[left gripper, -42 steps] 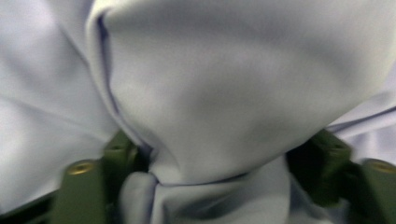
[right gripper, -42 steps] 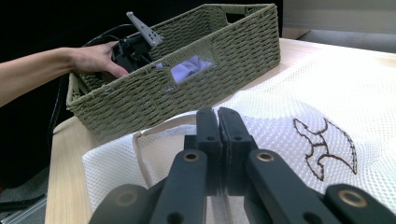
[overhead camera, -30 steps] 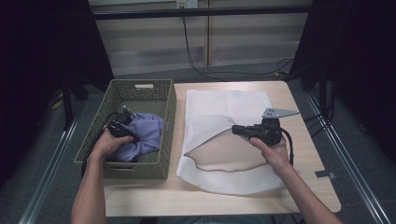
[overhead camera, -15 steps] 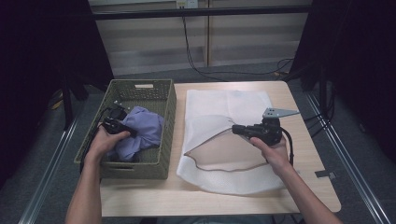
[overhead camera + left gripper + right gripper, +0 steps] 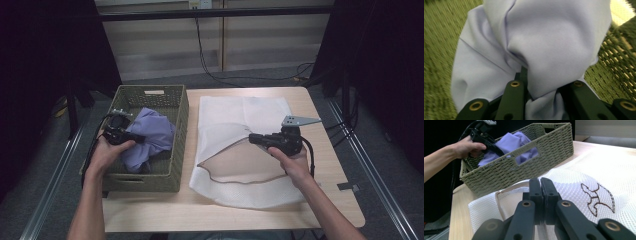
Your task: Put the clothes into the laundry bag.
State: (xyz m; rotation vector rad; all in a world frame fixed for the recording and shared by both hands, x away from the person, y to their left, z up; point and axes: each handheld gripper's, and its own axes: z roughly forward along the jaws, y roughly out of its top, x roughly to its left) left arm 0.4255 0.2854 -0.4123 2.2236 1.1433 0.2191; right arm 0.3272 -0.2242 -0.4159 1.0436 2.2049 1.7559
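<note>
- The table is carrying my whole job: a green woven basket toward its left edge and a white mesh laundry bag lying flat beside it on the right.
- The bag's mouth is gaping toward the basket, because my right gripper is pinching its upper edge with jaws pressed together and lifting it.
- The lavender garment is bunching inside the basket, left of that mouth, so my left hand is the nearer one.
- My left gripper is clamping a fold of the cloth, its jaws having just been closing on it; I am judging that the coming carry runs rightward over the basket's wall.
</note>
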